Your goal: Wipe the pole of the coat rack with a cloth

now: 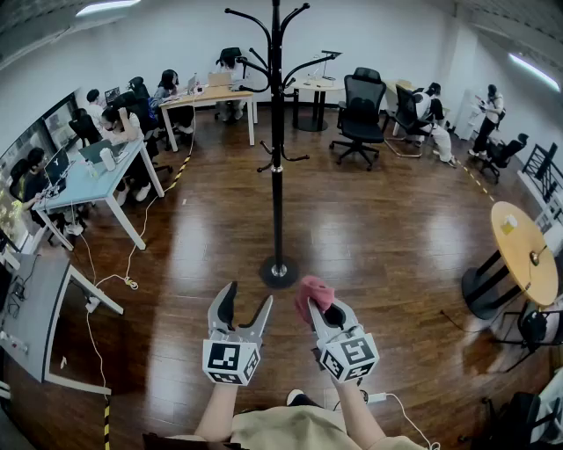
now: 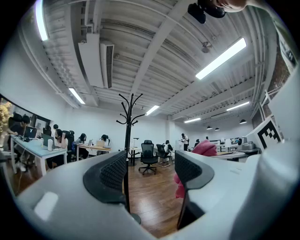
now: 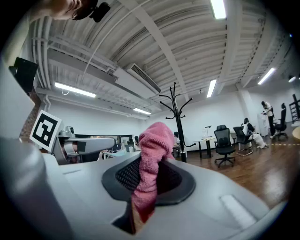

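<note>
My right gripper [image 1: 324, 315]: jaws clamped on pink cloth [image 1: 311, 291]. My left gripper [image 1: 248, 301]: jaws apart, nothing between. Coat rack pole [image 1: 278, 167] upright just ahead, cloth not touching it.

The coat rack [image 1: 277, 132] is black and stands upright on the wooden floor [image 1: 369, 237], with a slim straight pole [image 1: 278, 189] rising from a round base [image 1: 279, 272], curved hooks [image 1: 251, 22] fanning out at its top and a few shorter ones partway down. The cloth [image 3: 152, 159] is a pink, fuzzy towelling rag, bunched and pinched between the closed fingers [image 3: 176, 180] of the right gripper [image 1: 322, 313], its crumpled end sticking up past them. It sits just right of the base, clear of the pole.
</note>
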`<state>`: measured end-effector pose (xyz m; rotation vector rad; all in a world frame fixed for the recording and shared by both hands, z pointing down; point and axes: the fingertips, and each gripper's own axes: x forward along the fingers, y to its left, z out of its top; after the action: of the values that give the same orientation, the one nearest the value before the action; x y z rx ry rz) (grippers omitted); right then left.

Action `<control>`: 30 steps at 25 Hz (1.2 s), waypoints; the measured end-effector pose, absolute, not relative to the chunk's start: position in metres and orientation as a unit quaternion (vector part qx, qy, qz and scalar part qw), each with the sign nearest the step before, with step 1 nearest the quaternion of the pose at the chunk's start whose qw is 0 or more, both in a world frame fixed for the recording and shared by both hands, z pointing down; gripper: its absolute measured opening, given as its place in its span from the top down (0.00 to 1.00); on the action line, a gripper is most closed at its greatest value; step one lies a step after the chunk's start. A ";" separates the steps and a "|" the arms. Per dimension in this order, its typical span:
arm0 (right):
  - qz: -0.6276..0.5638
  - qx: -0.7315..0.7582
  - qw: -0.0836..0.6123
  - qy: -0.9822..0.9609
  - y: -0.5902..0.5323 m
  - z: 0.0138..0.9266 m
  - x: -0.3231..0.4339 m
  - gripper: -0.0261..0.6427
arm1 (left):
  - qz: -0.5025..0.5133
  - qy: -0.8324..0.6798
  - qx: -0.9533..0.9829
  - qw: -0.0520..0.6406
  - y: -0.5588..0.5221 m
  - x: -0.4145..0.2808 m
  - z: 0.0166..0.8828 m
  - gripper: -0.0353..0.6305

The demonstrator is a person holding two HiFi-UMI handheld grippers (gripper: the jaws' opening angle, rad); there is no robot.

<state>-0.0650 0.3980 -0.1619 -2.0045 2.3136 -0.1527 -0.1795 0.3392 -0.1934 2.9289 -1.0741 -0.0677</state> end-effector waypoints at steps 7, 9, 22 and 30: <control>-0.056 -0.626 0.049 0.776 0.369 -0.140 -0.028 0.88 | 0.013 -0.354 0.935 0.017 0.313 -0.140 -0.169 0.50; -0.067 -0.619 0.053 0.781 0.357 -0.133 -0.026 0.88 | 0.018 -0.360 0.933 0.014 0.303 -0.138 -0.167 0.50; -0.074 -0.565 -0.004 0.822 0.246 -0.100 -0.002 0.88 | 0.008 -0.336 0.942 0.012 0.177 -0.086 -0.157 0.50; -0.095 -0.598 -0.036 0.795 0.131 -0.071 0.048 0.88 | 0.016 -0.336 0.942 0.022 0.063 -0.079 -0.143 0.50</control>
<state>0.0476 0.1313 -0.0707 -1.9239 2.5554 -0.3046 -0.0793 0.0634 -0.1425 2.9173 -1.0405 0.0497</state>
